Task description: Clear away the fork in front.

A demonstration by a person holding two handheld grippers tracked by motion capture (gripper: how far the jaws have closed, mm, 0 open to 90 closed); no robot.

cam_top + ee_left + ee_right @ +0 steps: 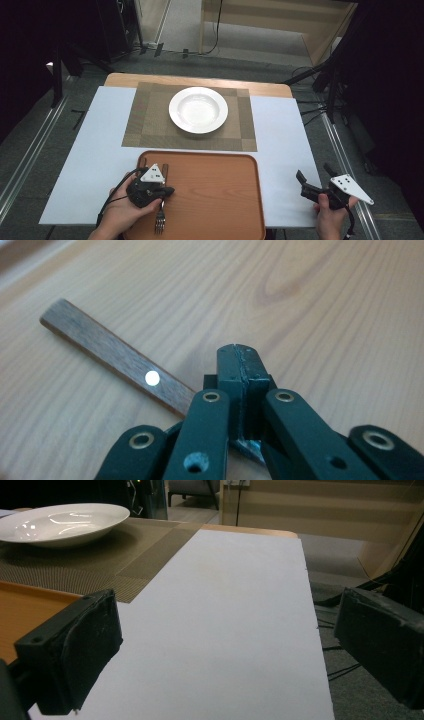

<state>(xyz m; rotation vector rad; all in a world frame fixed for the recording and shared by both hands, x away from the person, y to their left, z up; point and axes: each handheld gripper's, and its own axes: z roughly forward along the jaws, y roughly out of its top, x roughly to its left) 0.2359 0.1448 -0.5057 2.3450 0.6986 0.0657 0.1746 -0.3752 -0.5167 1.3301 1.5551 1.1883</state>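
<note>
Left gripper point(159, 192) is clamped on the wood-handled fork point(160, 218), which lies at the tray's point(220, 200) seven o'clock. Judged light, rigid and thin; grip at the metal neck suits it. Right gripper point(314, 179) idle, jaws spread.

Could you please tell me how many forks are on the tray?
1. The fork lies at the tray's left side, gripped at its handle by the left claw. More cutlery could be hidden under that hand.

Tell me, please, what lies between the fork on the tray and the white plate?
In the high view, bare tray and then placemat separate the fork from the plate.
</note>
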